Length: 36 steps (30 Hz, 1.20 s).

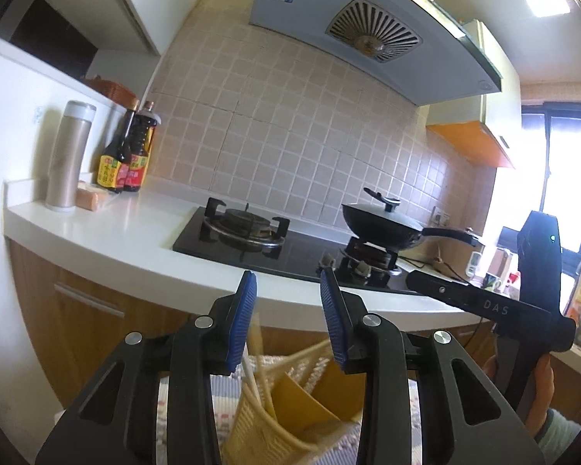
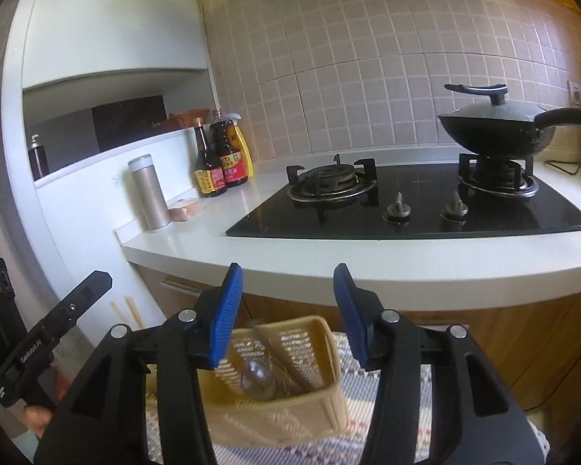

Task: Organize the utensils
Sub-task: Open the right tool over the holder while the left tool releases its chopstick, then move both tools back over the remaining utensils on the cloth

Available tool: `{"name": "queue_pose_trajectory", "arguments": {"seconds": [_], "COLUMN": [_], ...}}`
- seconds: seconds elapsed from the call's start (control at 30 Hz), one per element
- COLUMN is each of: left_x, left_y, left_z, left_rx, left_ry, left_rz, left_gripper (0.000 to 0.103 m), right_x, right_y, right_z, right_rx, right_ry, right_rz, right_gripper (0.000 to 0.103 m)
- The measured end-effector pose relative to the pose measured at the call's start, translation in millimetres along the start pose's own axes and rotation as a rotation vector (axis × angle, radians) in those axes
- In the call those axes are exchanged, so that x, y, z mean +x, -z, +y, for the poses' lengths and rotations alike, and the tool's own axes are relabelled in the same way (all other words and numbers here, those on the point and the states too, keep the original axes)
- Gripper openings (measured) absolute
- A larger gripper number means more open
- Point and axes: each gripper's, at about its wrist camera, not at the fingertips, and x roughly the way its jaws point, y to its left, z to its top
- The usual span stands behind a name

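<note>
A yellow woven plastic utensil basket [image 2: 290,395] sits low on a patterned mat [image 2: 368,438], below the counter edge. In the right wrist view it holds a metal spoon [image 2: 257,376] and dark sticks. In the left wrist view the basket [image 1: 275,410] shows pale chopsticks [image 1: 257,348] standing in it. My left gripper [image 1: 288,290] is open and empty, held above the basket. My right gripper [image 2: 286,290] is open and empty above it too. Two chopsticks [image 2: 129,312] lie at the left in the right wrist view.
A white counter [image 2: 329,267] carries a black gas hob [image 2: 406,209] with a lidded wok [image 2: 495,128] on the right burner. Sauce bottles [image 2: 220,159], a metal flask [image 2: 149,193] and a pink pack [image 2: 184,209] stand at the counter's left end. Wooden cabinets [image 1: 77,310] lie below.
</note>
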Motion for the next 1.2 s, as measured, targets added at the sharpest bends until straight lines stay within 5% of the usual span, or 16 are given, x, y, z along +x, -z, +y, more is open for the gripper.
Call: {"name": "queue_pose_trajectory", "arguments": {"seconds": [0.27, 0.43, 0.7, 0.8, 0.93, 1.2], "left_x": [-54, -69, -61, -47, -39, -29], "left_y": [-9, -5, 47, 83, 121, 160], "left_z": [-21, -33, -31, -28, -25, -28], "left_rx": [0.042, 0.066, 0.117, 0.168, 0.207, 0.248], "left_ry": [0.034, 0.041, 0.011, -0.029, -0.029, 0.006], "left_rz": [0.031, 0.124, 0.450, 0.645, 0.809, 0.991], "left_gripper": [0.042, 0.042, 0.042, 0.042, 0.042, 0.039], "right_x": [-56, -71, -54, -49, -47, -51], "right_y": [8, 23, 94, 119, 150, 197], "right_z": [19, 38, 39, 28, 9, 11], "right_rx": [0.001, -0.040, -0.031, 0.005, 0.085, 0.096], "right_ry": [0.026, 0.041, 0.102, 0.106, 0.087, 0.056], "right_rz": [0.083, 0.245, 0.614, 0.707, 0.823, 0.986], "right_gripper": [0.045, 0.045, 0.045, 0.045, 0.036, 0.030]}}
